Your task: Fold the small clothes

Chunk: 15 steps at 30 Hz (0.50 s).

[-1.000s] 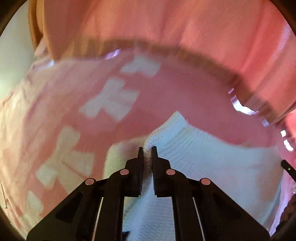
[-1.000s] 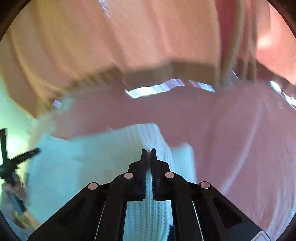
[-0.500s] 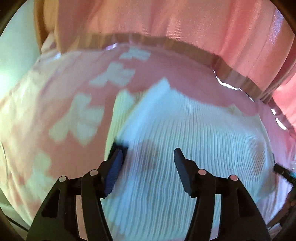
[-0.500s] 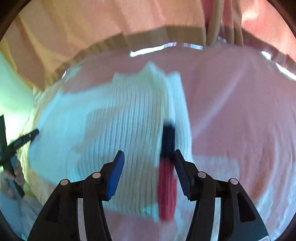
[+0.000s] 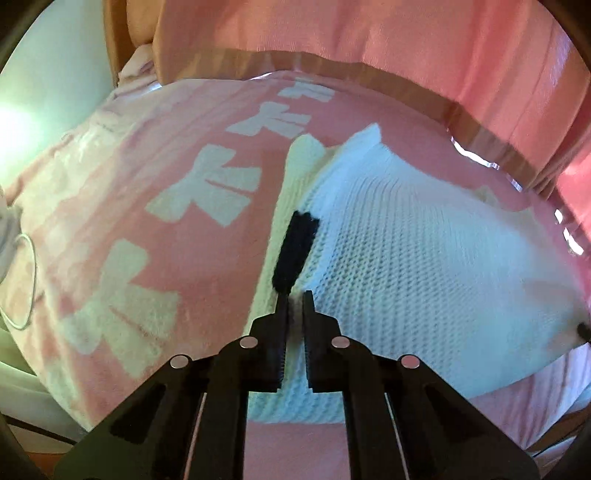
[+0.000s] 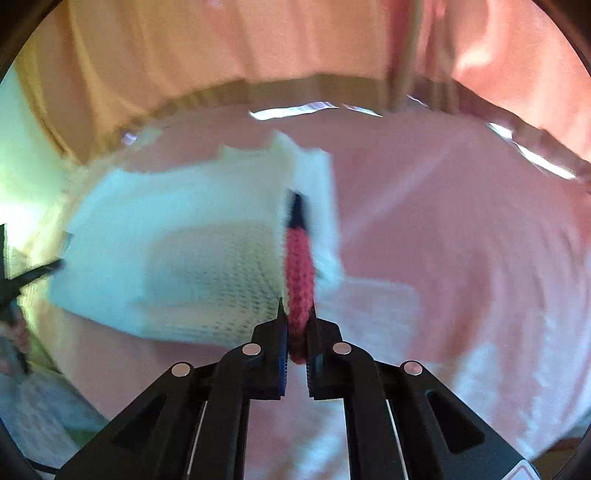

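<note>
Knitwear on a pink bedcover, seen along my two pairs of fingers. A white knit garment [image 5: 406, 266] lies spread flat on a pink blanket [image 5: 122, 192] patterned with pale cross-shaped marks; the blanket covers the whole working surface, and a pink curtain [image 5: 369, 29] hangs along its far edge. In the left wrist view the garment fills the middle and right of the scene, its far corner reaching toward the curtain hem. My left gripper [image 5: 294, 295] sits at the garment's left edge with its jaws drawn almost together, only a narrow slit between them, pinching a black knitted band [image 5: 295, 251] that runs away from the fingertips along that edge. In the right wrist view the same garment [image 6: 177, 258] lies to the left of centre, blurred, with bare blanket [image 6: 461, 240] to the right. My right gripper [image 6: 296, 314] sits at the garment's right edge, jaws likewise nearly closed, clamped on a red knitted band [image 6: 299, 273] whose far end turns black. That band rises from between the fingertips and lies against the white knit. Whether either band is sewn to the garment or merely rests on it I cannot tell. At the far left of the right wrist view a dark part of my left gripper [image 6: 22, 280] shows beside the garment's left edge.
</note>
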### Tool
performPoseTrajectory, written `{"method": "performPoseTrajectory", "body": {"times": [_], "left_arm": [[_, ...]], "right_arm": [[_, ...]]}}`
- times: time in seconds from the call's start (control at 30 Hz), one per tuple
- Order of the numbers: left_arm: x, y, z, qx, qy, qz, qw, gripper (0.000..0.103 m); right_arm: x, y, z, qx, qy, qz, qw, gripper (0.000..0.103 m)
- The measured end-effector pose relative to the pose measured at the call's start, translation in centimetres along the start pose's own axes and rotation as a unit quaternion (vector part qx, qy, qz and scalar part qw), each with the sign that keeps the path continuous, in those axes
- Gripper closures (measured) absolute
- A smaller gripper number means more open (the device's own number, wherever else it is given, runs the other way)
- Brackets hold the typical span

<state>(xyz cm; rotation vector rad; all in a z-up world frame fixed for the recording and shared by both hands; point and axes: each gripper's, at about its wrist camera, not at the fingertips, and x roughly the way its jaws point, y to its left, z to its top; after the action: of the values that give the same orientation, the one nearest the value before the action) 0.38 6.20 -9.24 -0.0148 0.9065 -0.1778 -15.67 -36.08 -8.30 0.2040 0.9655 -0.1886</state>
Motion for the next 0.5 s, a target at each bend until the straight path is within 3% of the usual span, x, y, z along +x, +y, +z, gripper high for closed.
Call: {"method": "performPoseTrajectory", "body": {"times": [0.1, 0.2, 0.23, 0.33, 0.4, 0.5], "left_arm": [[0.3, -0.8, -0.3, 0.024, -0.004, 0.02, 0.9995, 0.094], [-0.9, -1.5, -0.2, 0.032, -0.019, 0.035, 0.9987, 0.092], [-2.1, -1.7, 0.0, 0.026, -0.038, 0.02, 0.9987, 0.092], [-3.8, -2.6, 0.9, 0.021, -0.072, -0.003, 0.9972, 0.092], [-3.9, -3.7, 1.5, 0.03, -0.075, -0.015, 0.9966, 0.092], [-2.6, -6.5, 2.1, 0.044, -0.059, -0.027, 0.9969, 0.092]], "right_arm": [[4.1, 0.2, -1.3, -0.019, 0.078, -0.024, 0.996, 0.094], [2.5, 1.5, -0.9, -0.042, 0.052, -0.051, 0.996, 0.09], [1.4, 1.5, -0.7, -0.029, 0.038, -0.047, 0.998, 0.088], [-2.5, 2.1, 0.6, -0.014, -0.044, -0.025, 0.999, 0.084], [-3.3, 3.4, 1.8, -0.018, -0.071, 0.006, 0.997, 0.083], [-2.3, 5.0, 2.8, -0.017, -0.074, 0.042, 0.996, 0.091]]}}
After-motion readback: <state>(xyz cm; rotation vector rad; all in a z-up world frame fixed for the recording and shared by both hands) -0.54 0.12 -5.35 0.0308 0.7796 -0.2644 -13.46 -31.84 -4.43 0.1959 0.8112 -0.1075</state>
